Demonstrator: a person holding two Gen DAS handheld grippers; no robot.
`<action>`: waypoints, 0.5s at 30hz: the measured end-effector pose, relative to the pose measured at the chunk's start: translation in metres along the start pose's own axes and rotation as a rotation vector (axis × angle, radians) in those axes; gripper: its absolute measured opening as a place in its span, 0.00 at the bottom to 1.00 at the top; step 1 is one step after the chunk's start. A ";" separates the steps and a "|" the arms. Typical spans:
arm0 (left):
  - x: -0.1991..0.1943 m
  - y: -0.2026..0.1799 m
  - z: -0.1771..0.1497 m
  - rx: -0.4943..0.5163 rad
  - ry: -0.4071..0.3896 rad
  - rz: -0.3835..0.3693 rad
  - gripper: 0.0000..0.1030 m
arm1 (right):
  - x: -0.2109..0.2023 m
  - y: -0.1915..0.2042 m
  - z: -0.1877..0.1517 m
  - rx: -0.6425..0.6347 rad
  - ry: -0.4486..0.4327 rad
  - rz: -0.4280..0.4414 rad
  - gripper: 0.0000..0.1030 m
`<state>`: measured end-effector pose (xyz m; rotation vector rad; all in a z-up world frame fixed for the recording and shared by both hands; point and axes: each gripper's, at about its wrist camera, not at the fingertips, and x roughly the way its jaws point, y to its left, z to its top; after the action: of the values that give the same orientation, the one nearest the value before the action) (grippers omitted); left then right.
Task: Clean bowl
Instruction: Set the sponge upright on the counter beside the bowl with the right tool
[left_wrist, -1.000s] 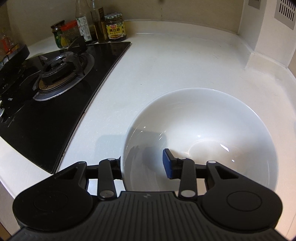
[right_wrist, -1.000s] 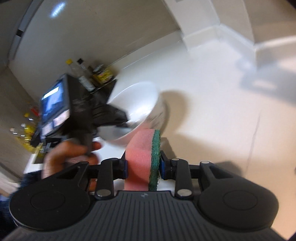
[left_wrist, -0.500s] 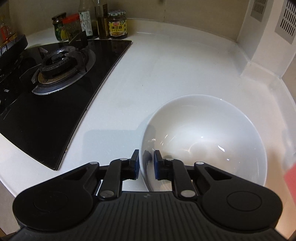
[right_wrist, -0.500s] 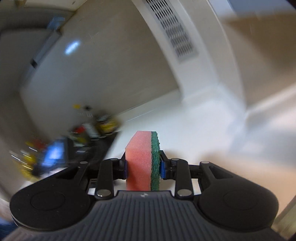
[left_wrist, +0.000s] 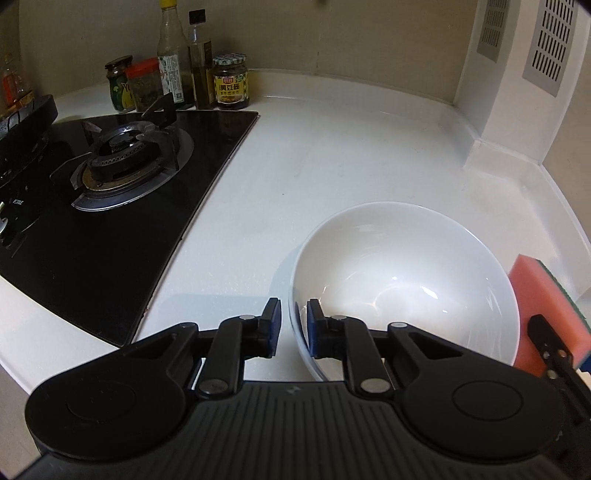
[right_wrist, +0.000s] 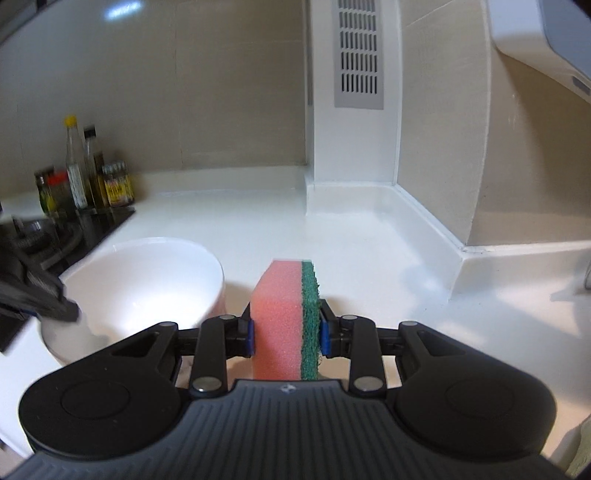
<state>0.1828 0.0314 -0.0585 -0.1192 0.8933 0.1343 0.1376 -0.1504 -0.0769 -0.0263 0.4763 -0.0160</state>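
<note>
Left hand-held gripper (left_wrist: 291, 326) pinches bowl (left_wrist: 406, 273) rim; right hand-held gripper (right_wrist: 287, 330) clamps sponge (right_wrist: 284, 317), its view alone showing that grip.

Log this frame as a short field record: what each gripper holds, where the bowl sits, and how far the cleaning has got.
left gripper: shut on the near rim of the white bowl
right gripper: shut on pink-and-green sponge
bowl location: white countertop, right of the gas stove
sponge position: beside the bowl, outside it
cleaning stage: no sponge contact with bowl yet

Each hand-held gripper (left_wrist: 291, 328) is black ribbed plastic with silver rivets, blue pads (right_wrist: 250, 334).
</note>
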 end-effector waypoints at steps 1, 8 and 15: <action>0.000 0.001 0.000 -0.001 -0.001 -0.003 0.16 | 0.001 0.002 -0.002 -0.017 -0.003 -0.009 0.26; -0.004 0.002 -0.001 0.002 -0.002 -0.015 0.16 | 0.008 0.005 -0.010 -0.049 0.029 -0.039 0.27; -0.008 0.001 -0.003 0.009 -0.002 -0.023 0.16 | 0.010 0.000 -0.016 -0.011 0.047 -0.035 0.27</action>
<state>0.1755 0.0316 -0.0543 -0.1211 0.8901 0.1092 0.1390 -0.1510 -0.0957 -0.0452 0.5232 -0.0483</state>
